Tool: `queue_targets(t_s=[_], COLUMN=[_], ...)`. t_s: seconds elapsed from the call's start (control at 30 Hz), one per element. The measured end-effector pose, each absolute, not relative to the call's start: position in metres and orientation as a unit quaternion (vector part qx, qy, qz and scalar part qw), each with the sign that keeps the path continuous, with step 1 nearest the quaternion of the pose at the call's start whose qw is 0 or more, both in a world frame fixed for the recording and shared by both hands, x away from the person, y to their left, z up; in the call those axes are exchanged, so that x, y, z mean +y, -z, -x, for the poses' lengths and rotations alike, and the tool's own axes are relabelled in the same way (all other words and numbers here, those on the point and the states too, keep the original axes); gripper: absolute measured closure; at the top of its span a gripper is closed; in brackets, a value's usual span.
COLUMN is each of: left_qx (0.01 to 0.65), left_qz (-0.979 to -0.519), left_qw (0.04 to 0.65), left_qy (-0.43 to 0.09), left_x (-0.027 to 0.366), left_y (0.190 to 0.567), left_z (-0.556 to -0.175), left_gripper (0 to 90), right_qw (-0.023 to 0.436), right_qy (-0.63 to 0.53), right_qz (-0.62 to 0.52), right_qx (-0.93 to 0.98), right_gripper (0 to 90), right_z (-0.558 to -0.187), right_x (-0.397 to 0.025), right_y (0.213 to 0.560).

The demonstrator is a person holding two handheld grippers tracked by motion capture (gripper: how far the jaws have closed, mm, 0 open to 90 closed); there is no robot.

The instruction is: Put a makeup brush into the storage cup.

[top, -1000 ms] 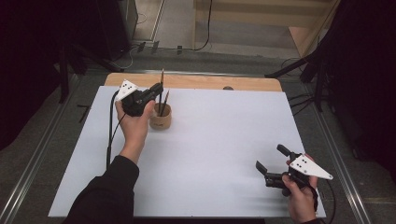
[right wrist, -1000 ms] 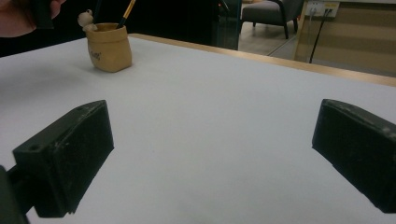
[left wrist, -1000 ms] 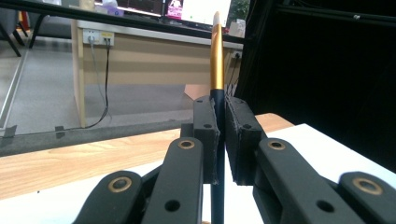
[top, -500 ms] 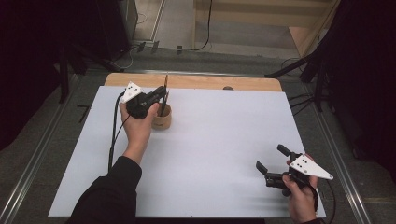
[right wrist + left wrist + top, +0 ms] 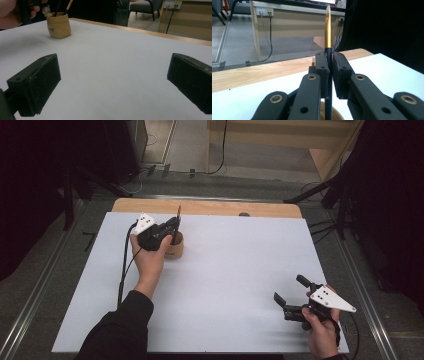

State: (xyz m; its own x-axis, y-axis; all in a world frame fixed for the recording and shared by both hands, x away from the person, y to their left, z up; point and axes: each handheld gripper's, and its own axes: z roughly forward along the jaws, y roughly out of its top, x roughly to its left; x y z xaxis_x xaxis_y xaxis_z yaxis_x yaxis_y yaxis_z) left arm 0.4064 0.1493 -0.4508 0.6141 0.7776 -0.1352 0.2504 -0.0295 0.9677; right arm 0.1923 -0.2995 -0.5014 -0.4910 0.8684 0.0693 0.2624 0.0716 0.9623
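Tan cup [image 5: 175,246] holds brush [image 5: 328,37]; left gripper [image 5: 330,65] pinches brush upright above cup. Right gripper [image 5: 292,296] spread wide, well apart from cup.

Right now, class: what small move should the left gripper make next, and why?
Probably lift straight up. The left gripper is shut on the brush, which stands upright with its lower end inside the holder.
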Motion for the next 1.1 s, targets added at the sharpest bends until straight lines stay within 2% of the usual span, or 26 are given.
queue_targets(t_s=[0.47,0.83,1.1], left_qx=[0.371,0.390,0.382], left_qz=[-0.688,-0.678,-0.697], left_qw=[0.576,0.568,0.554], left_qy=[-0.238,-0.255,-0.247], left_x=[0.147,0.158,0.152], left_y=[0.455,0.452,0.457], left_z=[-0.402,-0.404,-0.404], left_gripper=[84.0,84.0,83.1], right_qw=[0.282,0.281,0.279], right_qy=[-0.538,-0.538,-0.538], right_qz=[-0.419,-0.419,-0.420], right_qx=[0.675,0.675,0.675], right_gripper=[0.0,0.0,0.0], right_z=[-0.192,-0.192,-0.193], right_x=[-0.300,-0.300,-0.299], right_y=[0.501,0.502,0.502])
